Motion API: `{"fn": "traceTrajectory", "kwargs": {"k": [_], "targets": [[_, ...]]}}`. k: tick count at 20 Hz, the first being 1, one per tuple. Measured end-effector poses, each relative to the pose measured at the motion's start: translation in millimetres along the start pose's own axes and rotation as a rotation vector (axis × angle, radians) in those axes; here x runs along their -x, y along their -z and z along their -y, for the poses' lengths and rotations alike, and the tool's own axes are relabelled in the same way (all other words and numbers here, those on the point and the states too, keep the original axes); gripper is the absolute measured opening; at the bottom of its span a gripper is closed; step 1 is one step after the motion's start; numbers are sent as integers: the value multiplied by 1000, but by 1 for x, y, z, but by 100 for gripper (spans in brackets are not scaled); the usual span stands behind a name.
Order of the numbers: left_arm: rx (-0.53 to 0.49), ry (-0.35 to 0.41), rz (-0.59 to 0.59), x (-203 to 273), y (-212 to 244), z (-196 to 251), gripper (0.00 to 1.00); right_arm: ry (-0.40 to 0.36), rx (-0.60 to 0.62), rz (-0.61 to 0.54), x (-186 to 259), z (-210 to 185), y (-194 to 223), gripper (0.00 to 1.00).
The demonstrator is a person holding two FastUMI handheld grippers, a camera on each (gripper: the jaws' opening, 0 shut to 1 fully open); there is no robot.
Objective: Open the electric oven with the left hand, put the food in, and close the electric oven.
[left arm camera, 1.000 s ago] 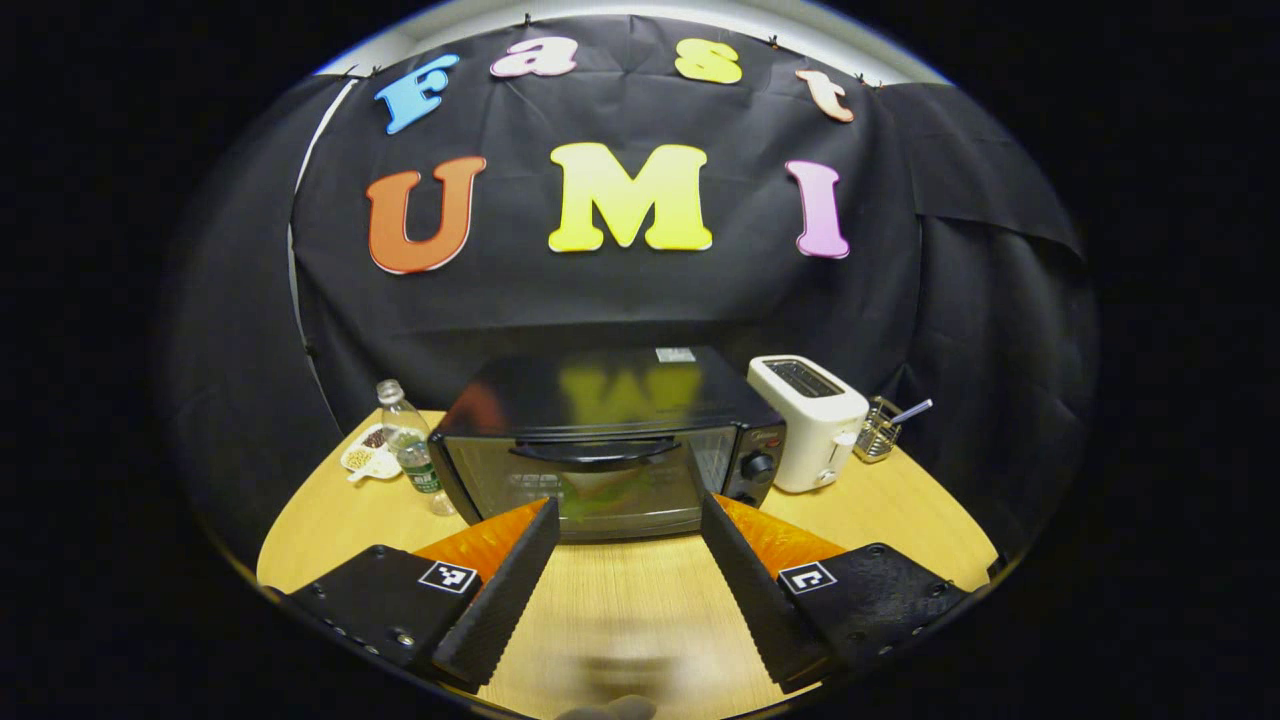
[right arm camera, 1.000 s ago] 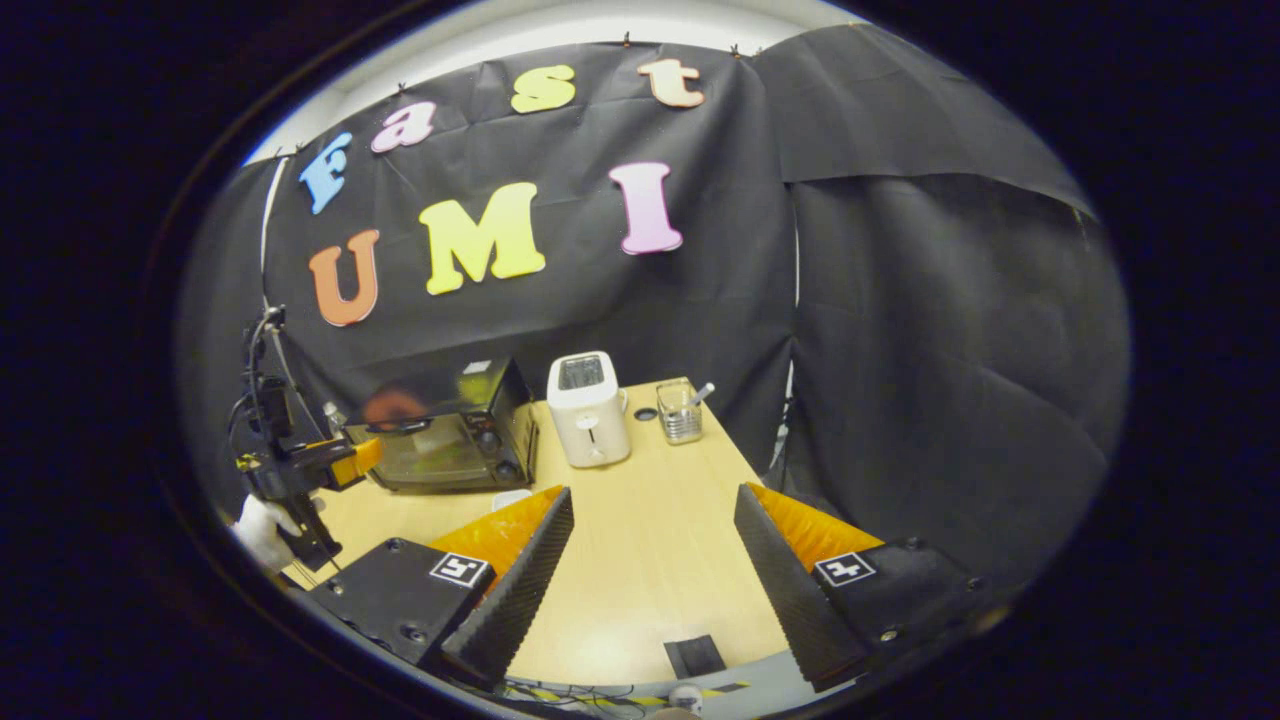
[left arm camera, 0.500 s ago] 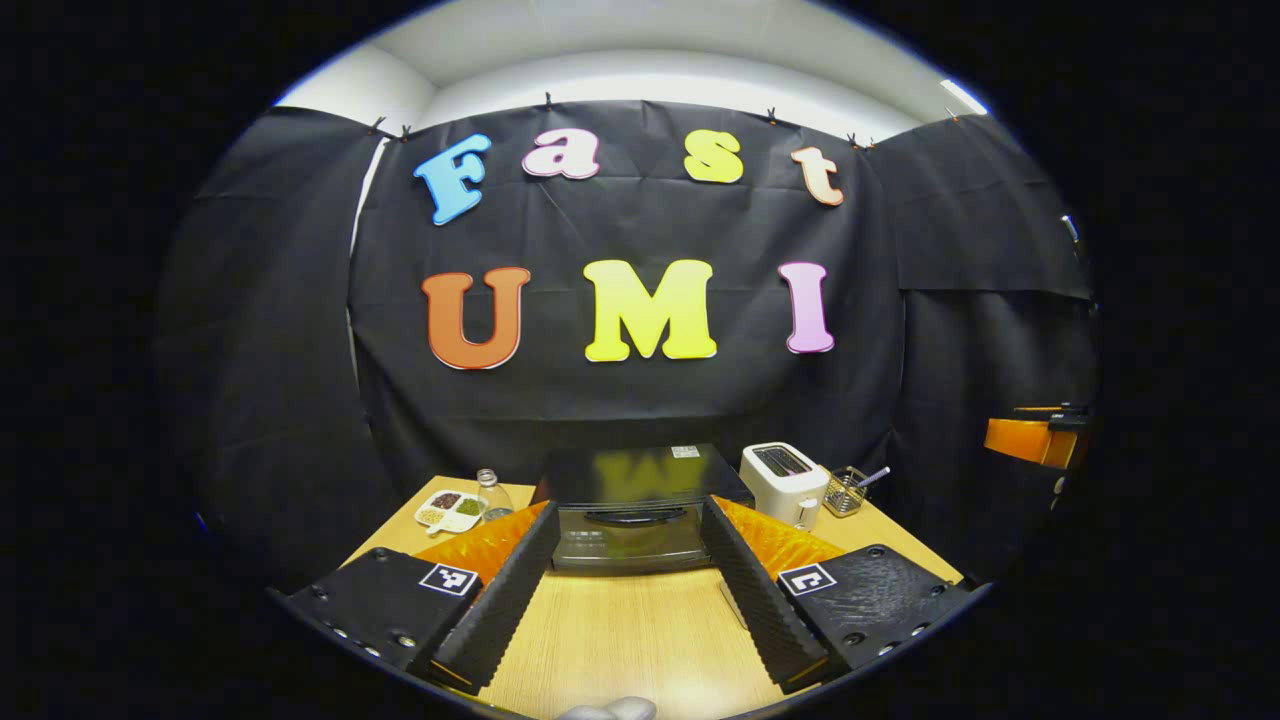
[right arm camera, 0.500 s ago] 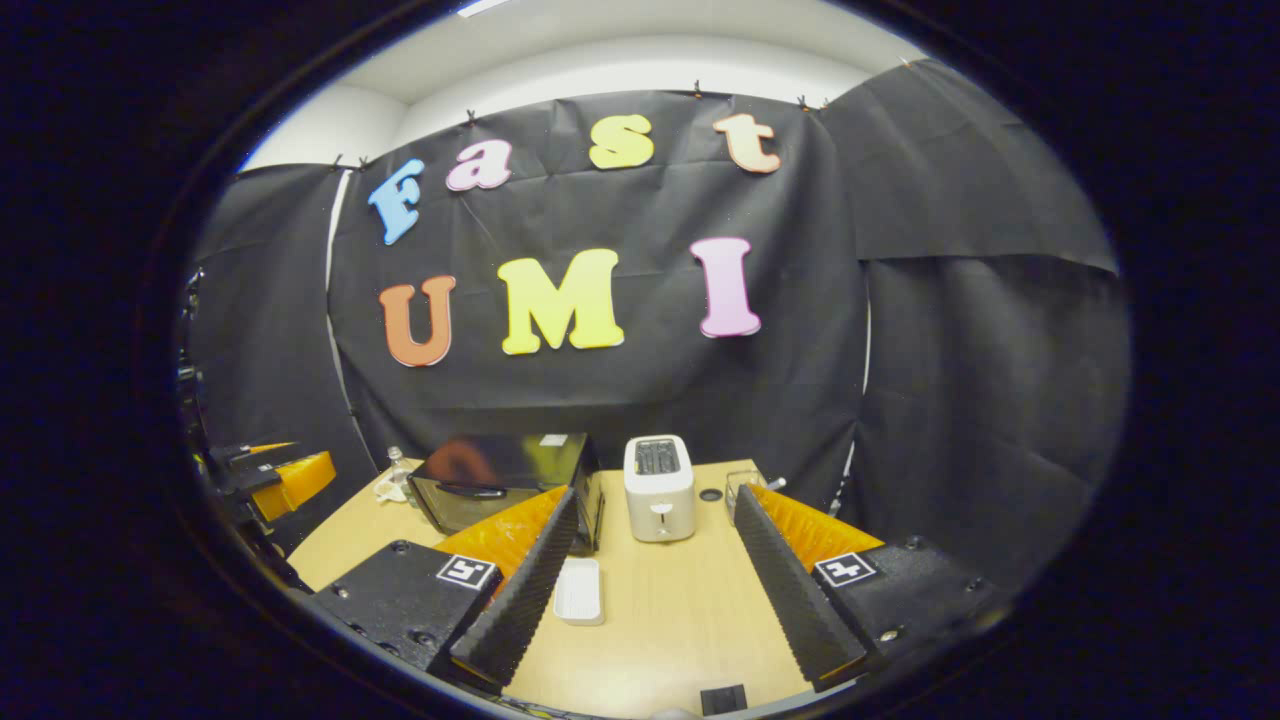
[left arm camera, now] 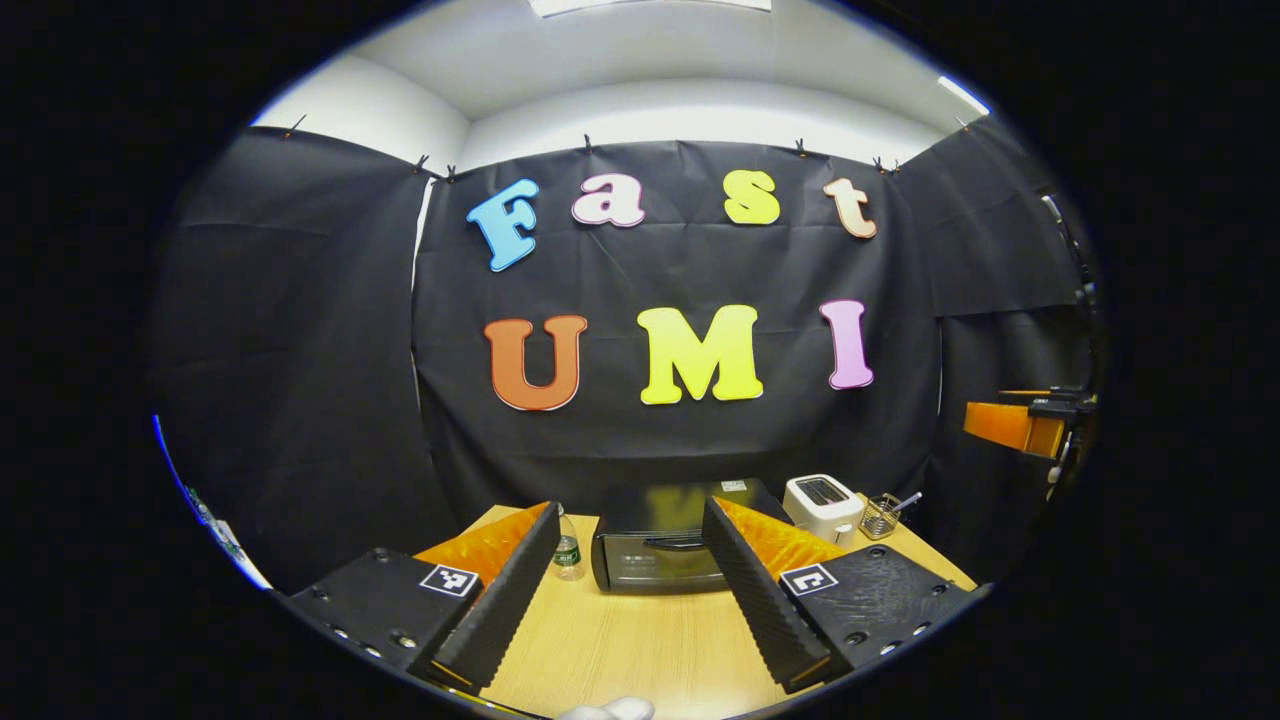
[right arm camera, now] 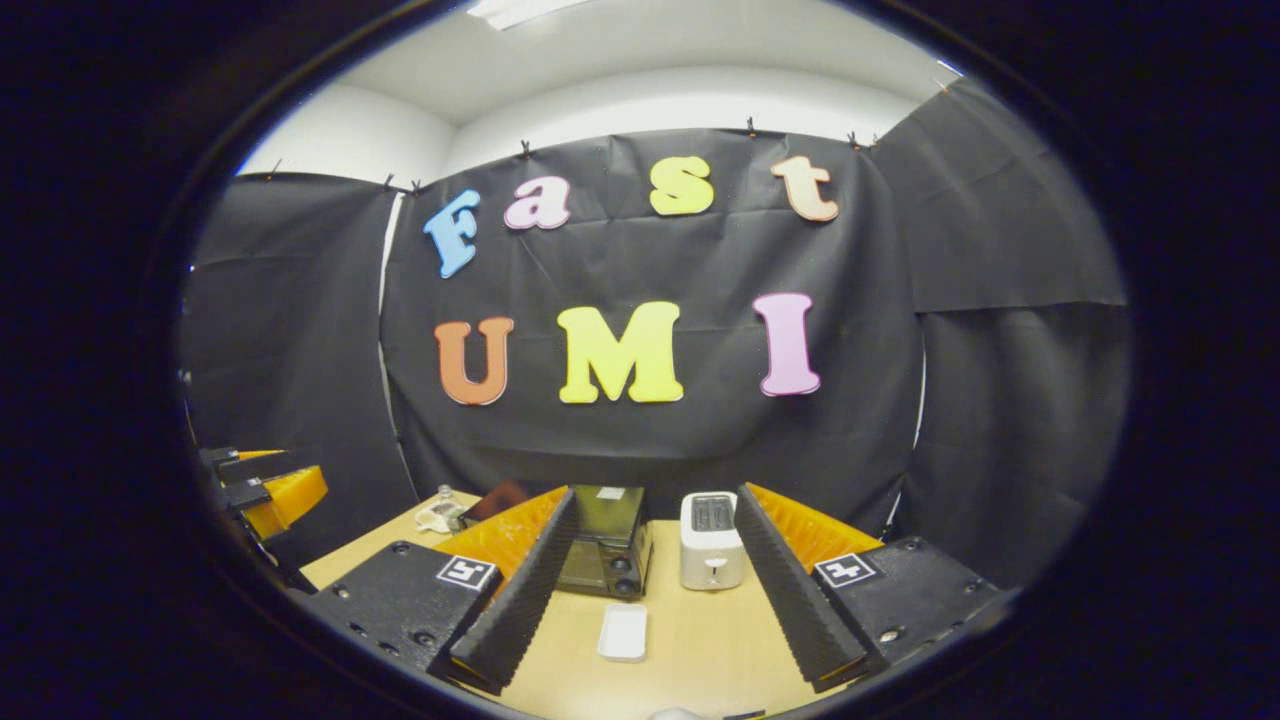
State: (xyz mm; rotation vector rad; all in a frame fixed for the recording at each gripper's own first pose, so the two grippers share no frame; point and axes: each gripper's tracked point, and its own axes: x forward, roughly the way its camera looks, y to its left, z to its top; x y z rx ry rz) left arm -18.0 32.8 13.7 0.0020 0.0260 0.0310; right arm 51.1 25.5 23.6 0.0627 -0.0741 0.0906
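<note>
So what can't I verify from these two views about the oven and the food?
- Inside of the black electric oven: the closed, dark door hides it in the left gripper view.
- Oven front in the right gripper view: the right claw finger covers most of it.
- Small white rectangular tray: too small to tell any food.
- White divided dish: contents too small, partly cut off.

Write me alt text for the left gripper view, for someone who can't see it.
The left claw hangs open above a wooden table, facing a black electric oven with its door closed. A water bottle stands left of the oven; a white toaster and a wire basket stand right.
</note>
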Motion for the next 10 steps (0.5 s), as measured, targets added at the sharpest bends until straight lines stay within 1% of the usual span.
{"fn": "traceTrajectory", "kwargs": {"k": [1, 2, 8, 9, 10], "targets": [[3, -6, 8, -1, -4, -3, 94, 4, 0, 1, 0, 0, -2, 91], [6, -8, 9, -1, -5, -5, 94, 9, 1, 3, 2, 1, -4, 90], [18, 9, 20, 3, -11, -4, 94, 35, -2, 7, 15, 4, -9, 90], [22, 16, 20, 4, -12, -3, 94, 38, -3, 13, 16, 4, -11, 100], [23, 19, 21, 4, -13, -3, 94, 41, -3, 15, 18, 4, -13, 100]]}}
